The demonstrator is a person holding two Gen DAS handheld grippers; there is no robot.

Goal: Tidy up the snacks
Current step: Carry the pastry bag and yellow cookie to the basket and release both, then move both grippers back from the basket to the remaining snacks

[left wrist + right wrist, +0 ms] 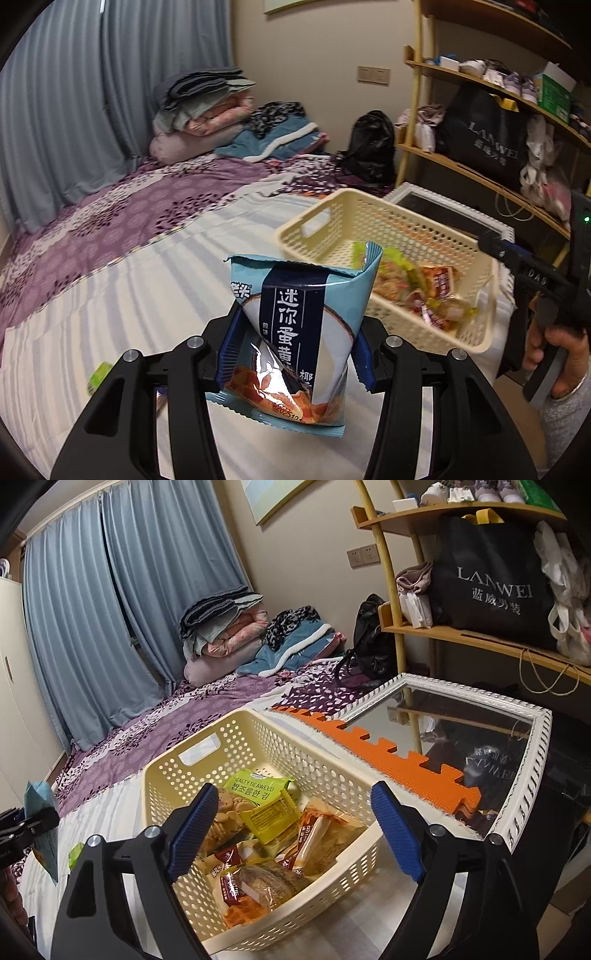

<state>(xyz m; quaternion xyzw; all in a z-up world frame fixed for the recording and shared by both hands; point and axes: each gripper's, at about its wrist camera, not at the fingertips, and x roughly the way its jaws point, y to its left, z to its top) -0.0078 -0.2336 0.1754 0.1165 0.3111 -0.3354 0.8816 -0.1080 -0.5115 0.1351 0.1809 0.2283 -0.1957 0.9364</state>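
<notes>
The left gripper (291, 354) is made of black plastic arms with round silver screws at the joints. Its jaws have dark blue ribbed pads. The right gripper (295, 834) looks the same, black with silver screws and bright blue bumpy pads. On its side are small white letters and a little green light. The person's hand (554, 365) wears a silver bracelet and a grey sleeve.

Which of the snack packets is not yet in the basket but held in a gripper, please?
The light-blue packet, pinched in the left gripper above the bed; the seaweed packet and the others already lie inside the cream basket.
</notes>
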